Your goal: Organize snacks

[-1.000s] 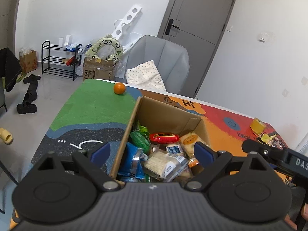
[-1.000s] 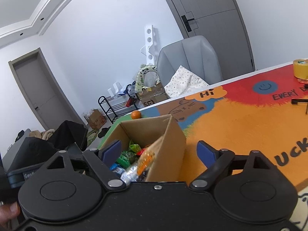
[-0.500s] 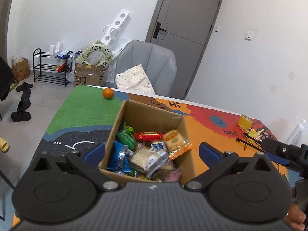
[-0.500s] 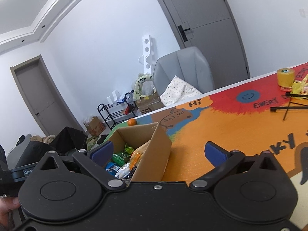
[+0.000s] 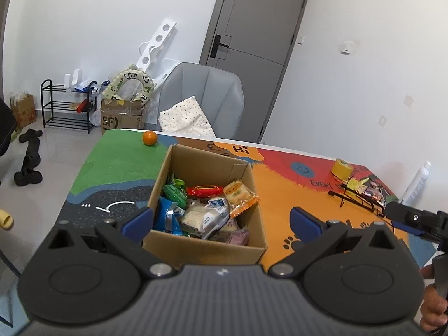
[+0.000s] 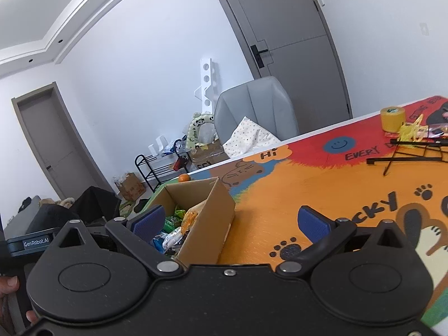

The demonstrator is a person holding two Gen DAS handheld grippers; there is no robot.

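Note:
An open cardboard box (image 5: 204, 165) stands on the colourful table mat, filled with several snack packets: a red one (image 5: 203, 190), an orange cracker pack (image 5: 240, 195), green (image 5: 175, 190) and blue (image 5: 165, 218) ones. My left gripper (image 5: 221, 220) is open and empty, held back from the box's near wall. My right gripper (image 6: 233, 222) is open and empty, to the right of the box (image 6: 208, 212), over the orange part of the mat. The right gripper also shows in the left wrist view (image 5: 414, 219).
An orange (image 5: 149, 138) lies on the green far corner. A yellow tape roll (image 5: 341, 167), a black wire stand (image 5: 357, 196) and yellow clutter sit at the far right. A grey chair (image 5: 201, 98) stands behind the table.
Both grippers have pulled back and up from the box. The box now looks smaller and its whole opening shows. Both grippers stayed open.

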